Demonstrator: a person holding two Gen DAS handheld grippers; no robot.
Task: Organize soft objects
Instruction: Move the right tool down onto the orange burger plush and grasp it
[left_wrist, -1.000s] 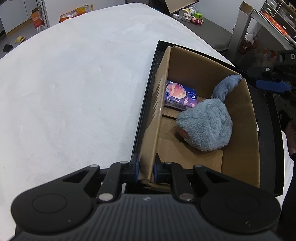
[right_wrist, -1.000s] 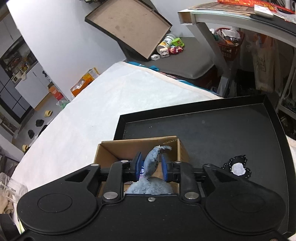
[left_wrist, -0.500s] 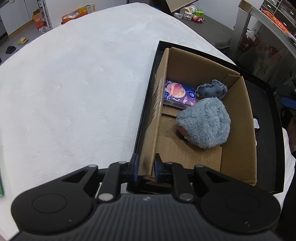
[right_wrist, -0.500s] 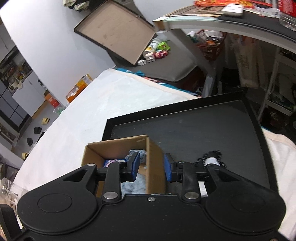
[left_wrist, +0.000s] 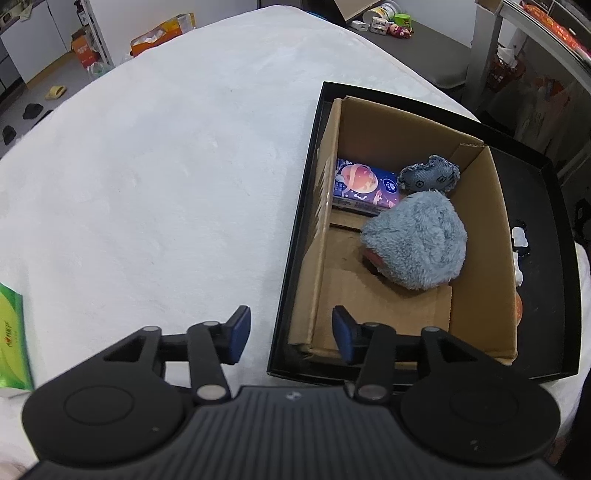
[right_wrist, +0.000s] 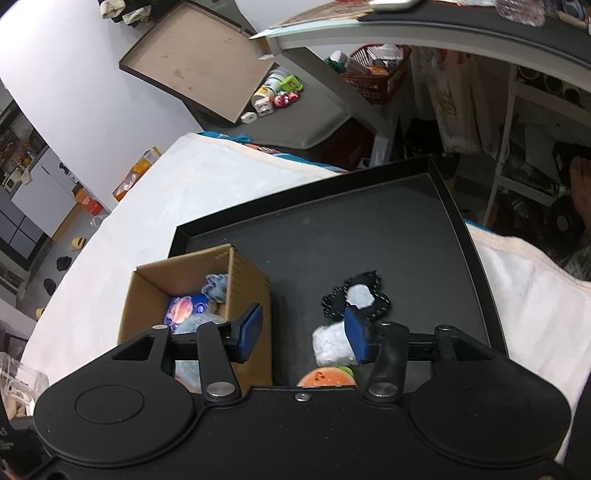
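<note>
A cardboard box (left_wrist: 476, 236) stands in a black tray (left_wrist: 299, 229) and holds a fluffy grey-blue plush (left_wrist: 417, 240), a small denim toy (left_wrist: 430, 173) and a purple tissue pack (left_wrist: 364, 186). My left gripper (left_wrist: 291, 339) is opening; its fingers straddle the box's near left corner without pressing on it. My right gripper (right_wrist: 303, 336) is also opening above the tray floor (right_wrist: 332, 229), just right of the box (right_wrist: 247, 284). Under it lie a white soft lump (right_wrist: 328, 347), a watermelon-coloured plush (right_wrist: 325, 378) and a black-and-white piece (right_wrist: 360, 297), none of them gripped.
A white cloth (left_wrist: 155, 166) covers the table left of the tray. A green pack (left_wrist: 11, 332) lies at its near left edge. Beyond the table stand a grey bench with small toys (right_wrist: 280, 96), a leaning board (right_wrist: 195, 62) and shelving.
My left gripper let go of the box wall and opened. My right gripper dropped the denim toy into the box, moved right over the tray and opened.
</note>
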